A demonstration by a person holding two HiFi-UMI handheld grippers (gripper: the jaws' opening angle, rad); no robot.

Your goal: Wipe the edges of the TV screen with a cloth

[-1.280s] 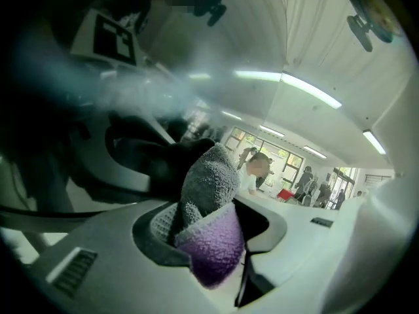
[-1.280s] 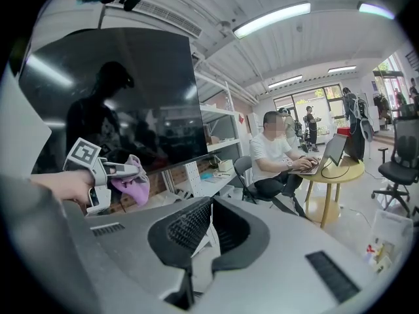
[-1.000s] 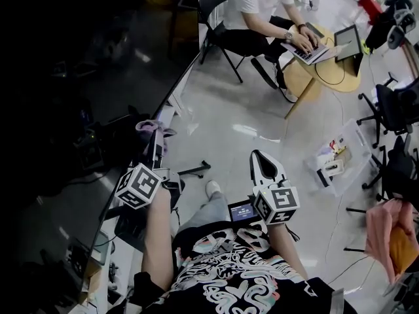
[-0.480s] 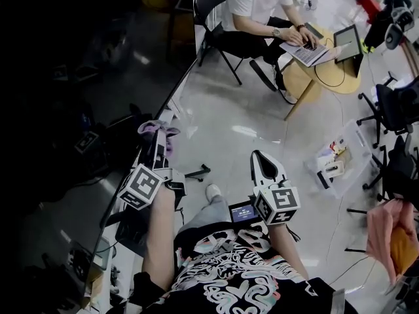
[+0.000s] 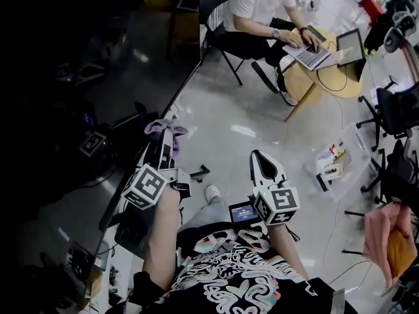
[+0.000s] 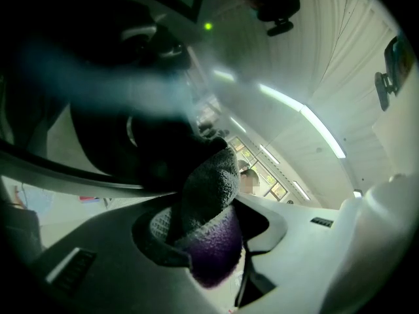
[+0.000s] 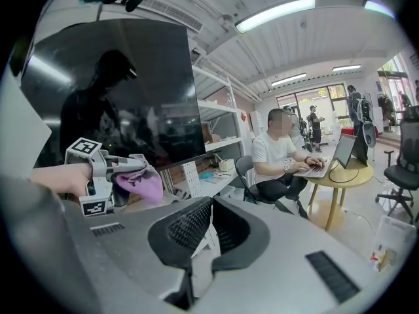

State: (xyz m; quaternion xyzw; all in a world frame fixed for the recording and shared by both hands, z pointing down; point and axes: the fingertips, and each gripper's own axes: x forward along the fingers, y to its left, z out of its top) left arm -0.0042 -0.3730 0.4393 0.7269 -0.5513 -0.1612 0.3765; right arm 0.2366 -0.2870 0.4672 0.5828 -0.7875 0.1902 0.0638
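- A large dark glossy TV screen [image 5: 98, 110] fills the left of the head view, and its long edge runs diagonally down the frame.
- A black-and-white square marker [image 5: 93, 143] shows as a reflection in the glass; no brand name is legible on the set.
- The left gripper [image 5: 162, 142] is clamped on a purple and grey knitted cloth [image 5: 164, 128]. In the left gripper view the bunched fabric fills the gap between the two jaws and spills over their tips.
- The cloth lies right at the screen's edge, ahead of the left gripper's marker cube [image 5: 145, 185]. Seen from the right gripper view, it sits just under the dark panel's lower border.
- The right gripper [image 5: 262, 164] is held well apart from the screen, pointing out over the pale floor [image 5: 222, 116]. Its ribbed jaws stand close together with a narrow gap, and nothing lies between them.
- A small lit display [image 5: 241, 210] sits beside the right gripper's marker cube [image 5: 277, 203]; its print is too small to read.
- A seated person in a white T-shirt [image 5: 258, 8] types on a laptop [image 5: 313, 54] at a round wooden table [image 5: 327, 74].
- A clear plastic bin [image 5: 340, 159] of small items rests on the floor at right.
- A pink fabric [image 5: 383, 231] hangs at the far right.
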